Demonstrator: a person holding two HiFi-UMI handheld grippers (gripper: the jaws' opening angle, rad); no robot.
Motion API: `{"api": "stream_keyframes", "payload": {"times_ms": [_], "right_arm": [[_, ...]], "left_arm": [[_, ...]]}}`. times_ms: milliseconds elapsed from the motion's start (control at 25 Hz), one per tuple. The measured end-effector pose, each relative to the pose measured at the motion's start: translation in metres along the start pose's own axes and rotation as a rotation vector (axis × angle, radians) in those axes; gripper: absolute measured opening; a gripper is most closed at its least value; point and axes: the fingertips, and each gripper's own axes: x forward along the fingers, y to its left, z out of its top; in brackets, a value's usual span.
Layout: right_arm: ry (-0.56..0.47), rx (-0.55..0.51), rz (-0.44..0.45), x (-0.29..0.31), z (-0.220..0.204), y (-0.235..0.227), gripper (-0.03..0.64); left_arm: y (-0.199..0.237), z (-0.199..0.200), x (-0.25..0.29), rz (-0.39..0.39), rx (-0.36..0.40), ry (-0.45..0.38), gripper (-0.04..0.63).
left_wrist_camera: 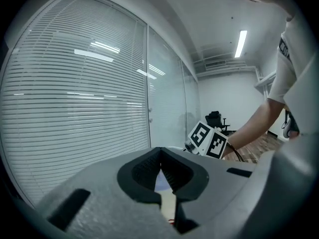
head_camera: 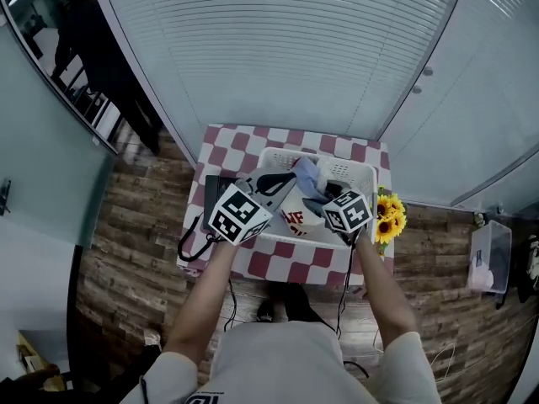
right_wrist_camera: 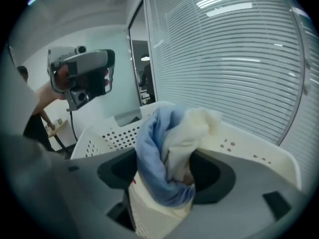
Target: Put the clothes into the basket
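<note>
Blue garment [right_wrist_camera: 160,153] stands upright within right claw [right_wrist_camera: 167,177].

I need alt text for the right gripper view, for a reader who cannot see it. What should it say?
A bundle of blue and cream clothes sits between the parted jaws of the right gripper, over a white perforated basket. Behind are window blinds and, at upper left, the left gripper.
</note>
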Motion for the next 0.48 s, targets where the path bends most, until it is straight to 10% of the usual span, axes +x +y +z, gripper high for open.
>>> {"api": "stream_keyframes", "payload": {"times_ms": [480], "right_arm": [[-0.153,0.01,-0.085,-0.023,0.027,-0.009,0.336]], "left_arm": [[-0.004,-0.005,0.014,-0.027,-0.016,0.013,0.012]]}}
